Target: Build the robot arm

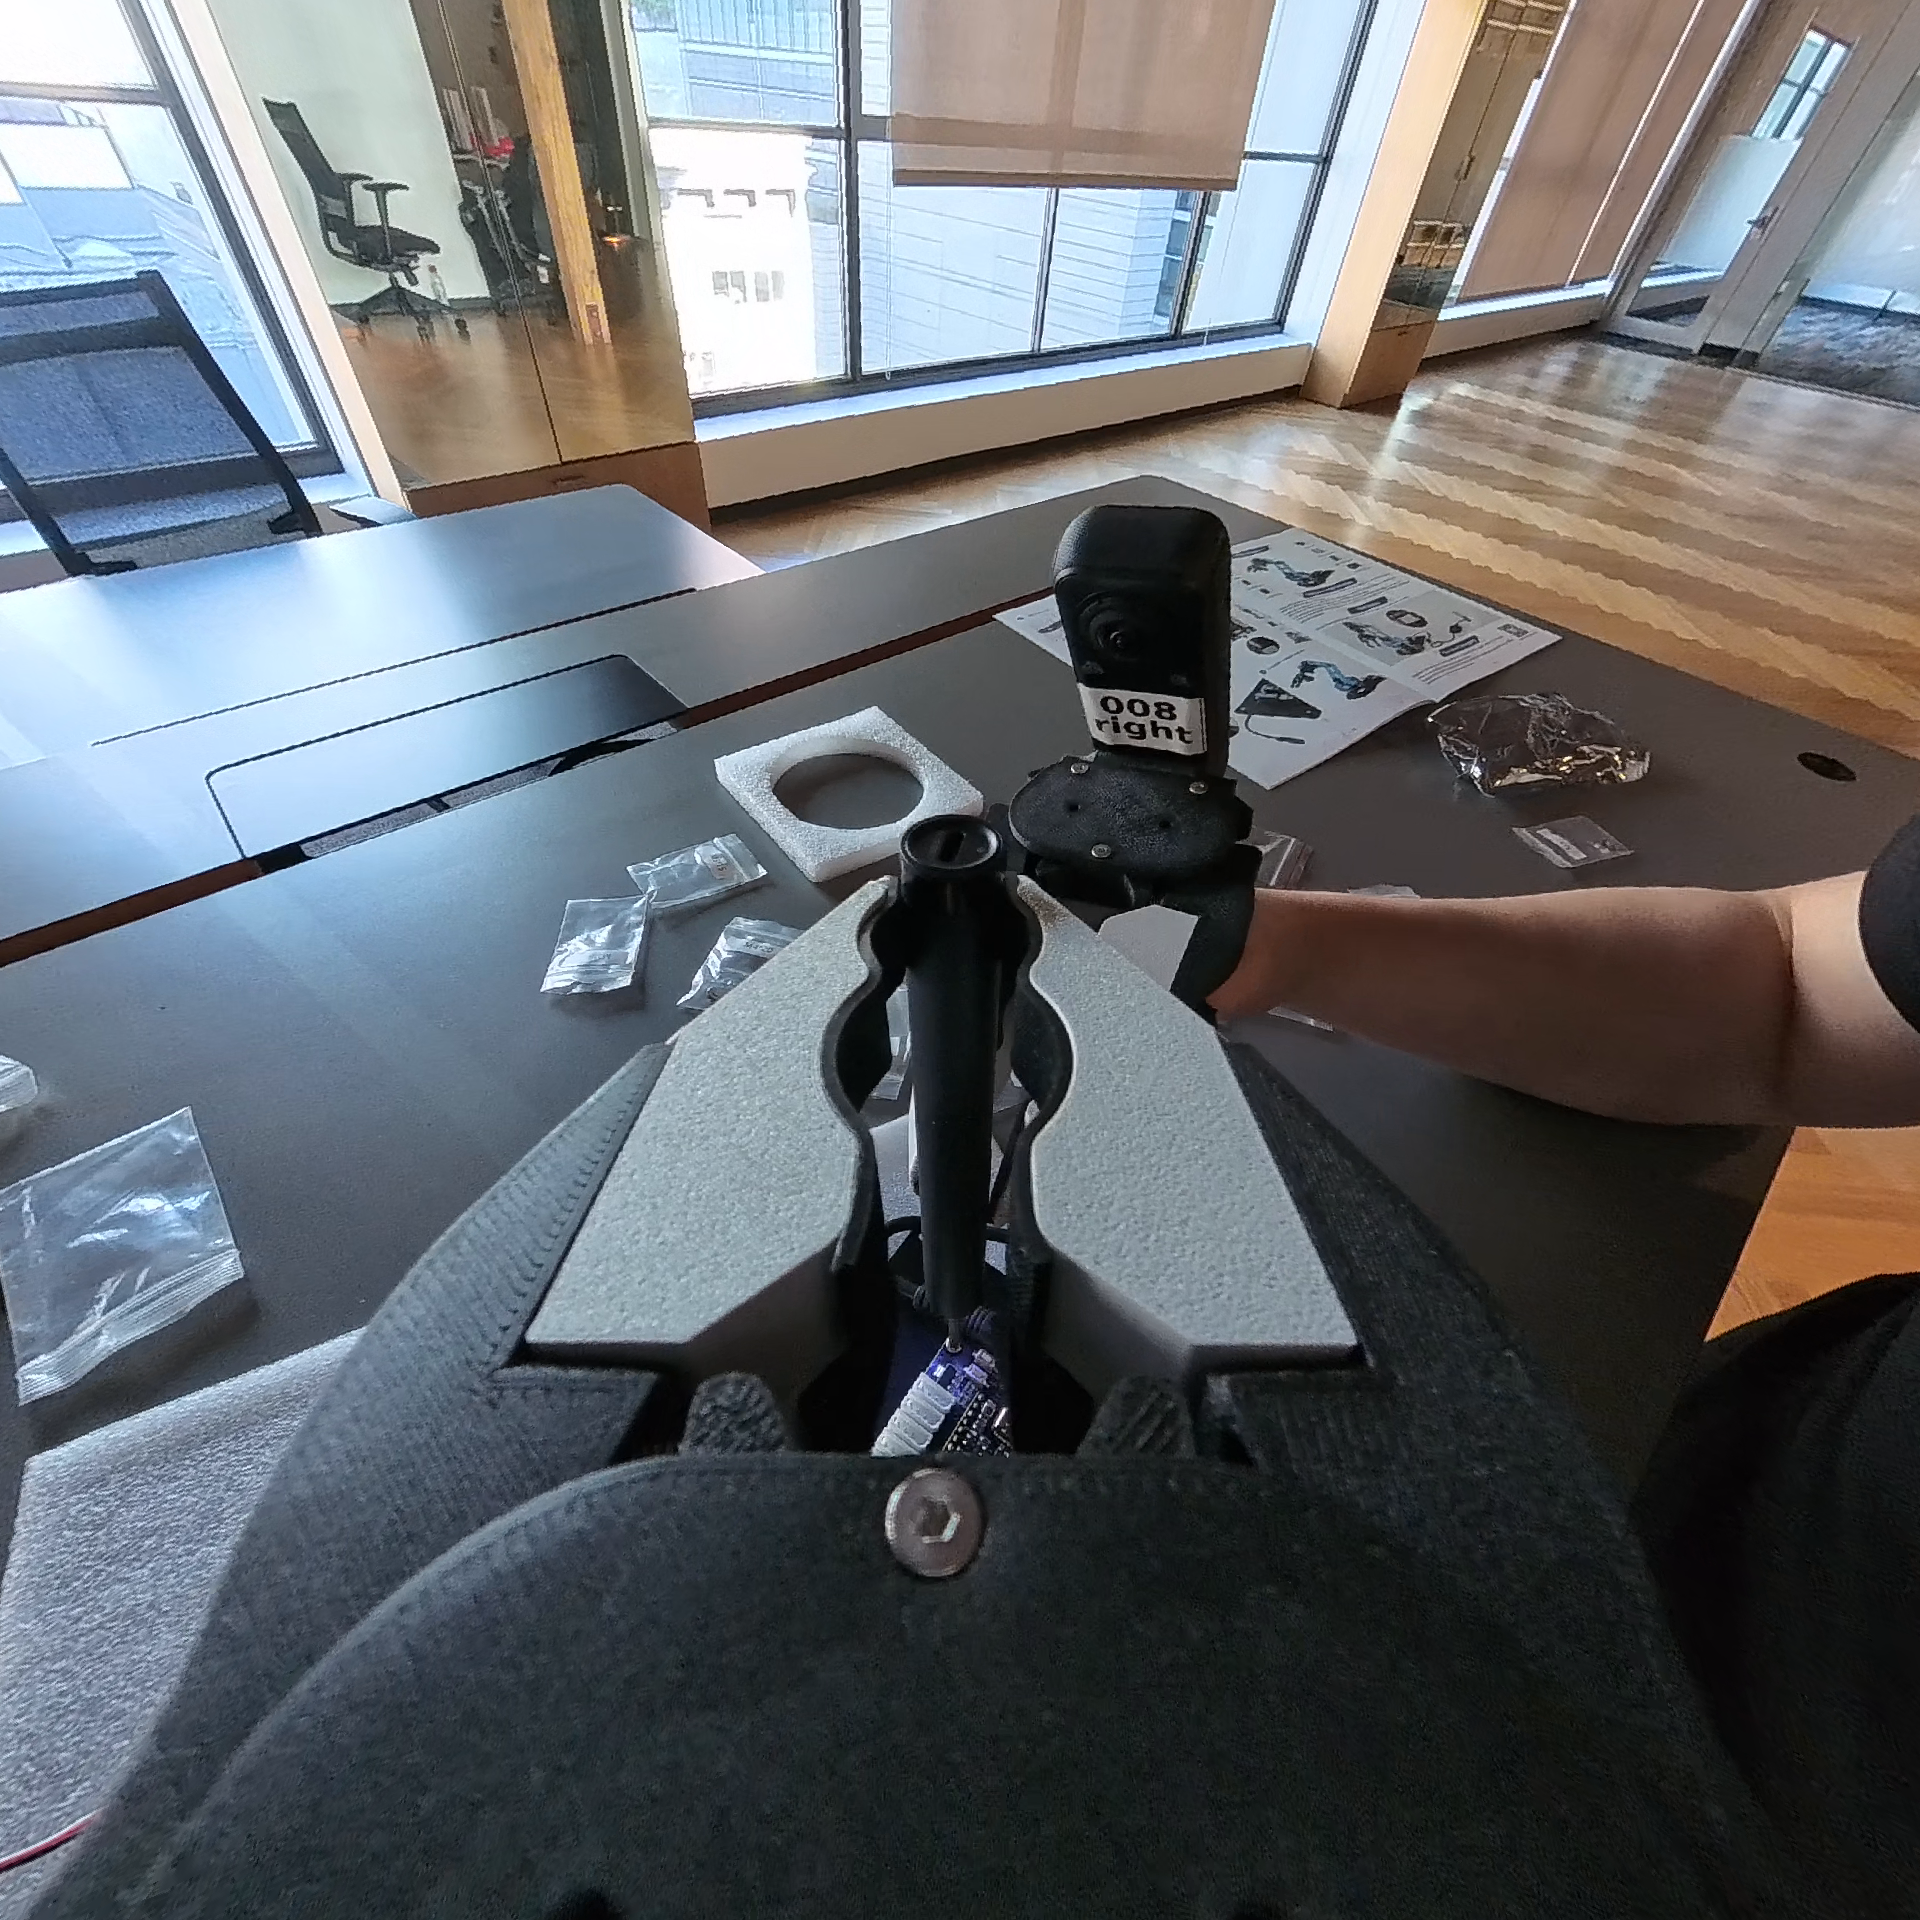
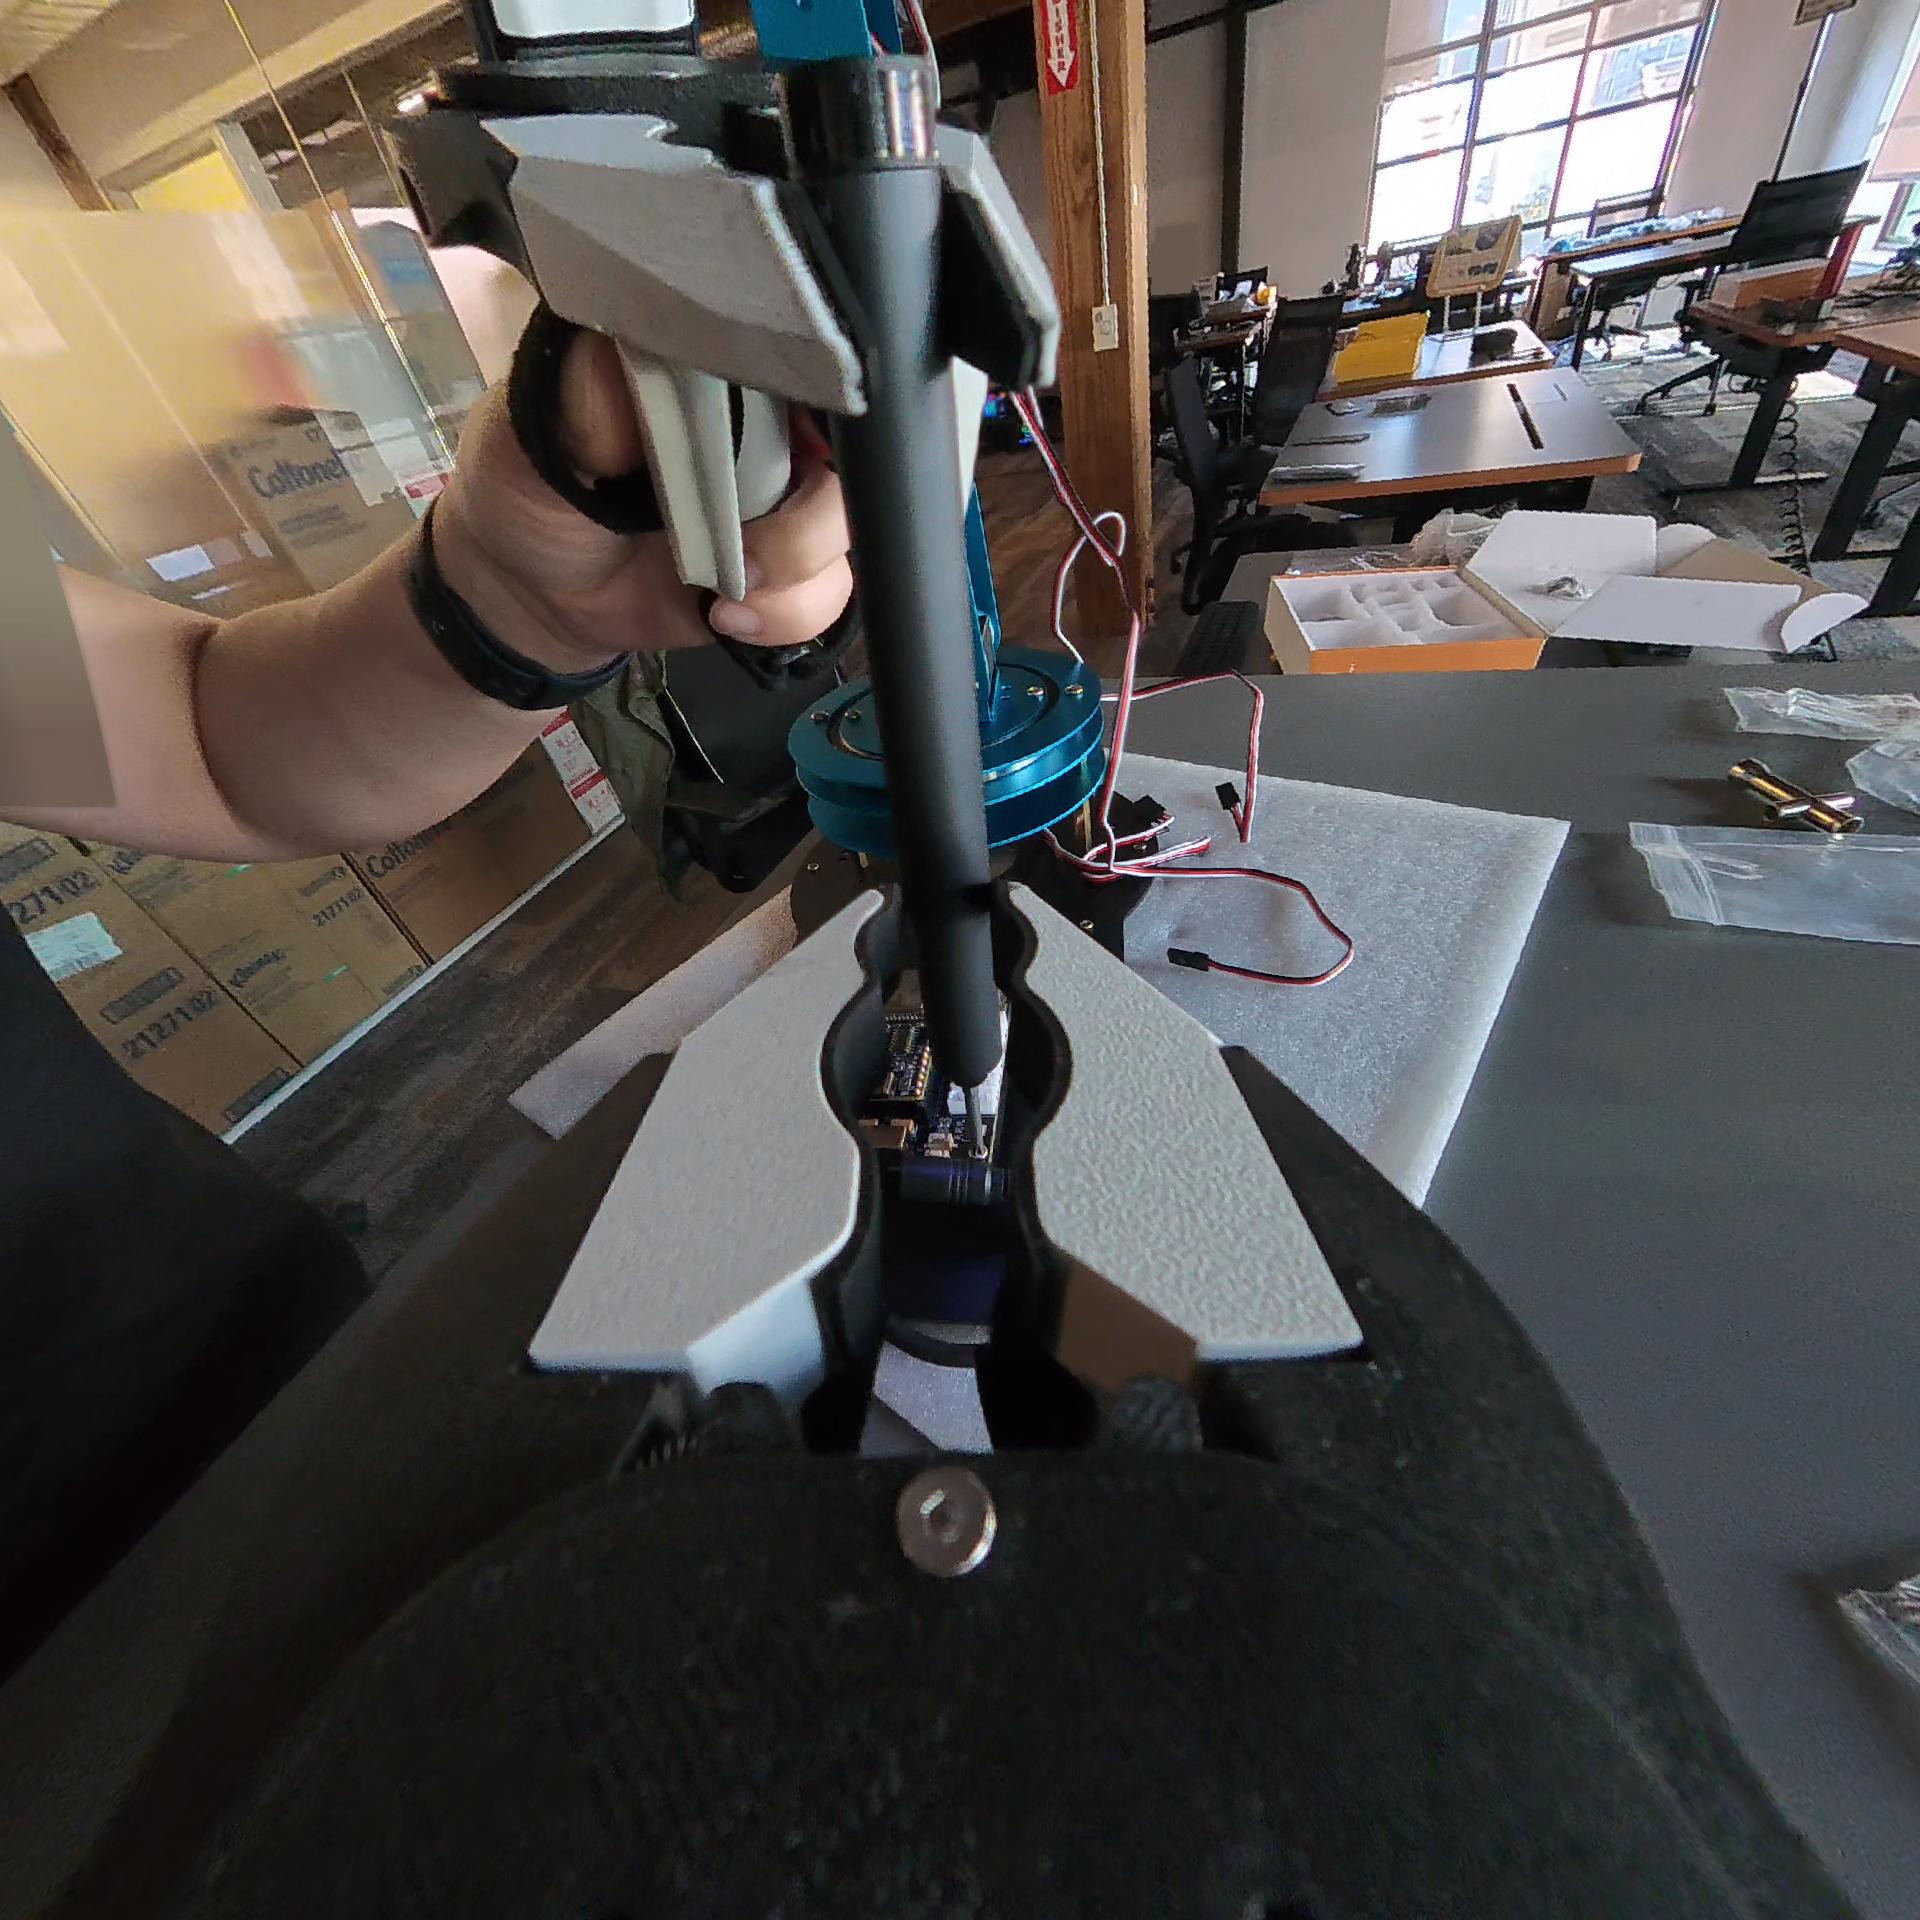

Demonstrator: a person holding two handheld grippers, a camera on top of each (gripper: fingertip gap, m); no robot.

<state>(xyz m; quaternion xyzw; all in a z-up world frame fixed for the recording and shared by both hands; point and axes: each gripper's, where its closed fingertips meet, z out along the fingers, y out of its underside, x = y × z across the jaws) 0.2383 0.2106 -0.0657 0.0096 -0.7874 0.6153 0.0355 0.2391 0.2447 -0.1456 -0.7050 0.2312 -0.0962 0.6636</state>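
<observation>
Left wrist view: left gripper (image 1: 951,904) pinches screwdriver (image 1: 951,1049), tip on circuit board (image 1: 951,1392). Right gripper (image 2: 951,935) nearly closed around the shaft; contact unclear. Foam sheet (image 2: 1382,935) beneath.

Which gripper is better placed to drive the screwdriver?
Left gripper, probably: its jaws are shut on the screwdriver, tip on the board. The right gripper only flanks the board.

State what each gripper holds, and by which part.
Left gripper clamps the black screwdriver by its upper handle. Right gripper surrounds the lower shaft; whether it grips cannot be told.
</observation>
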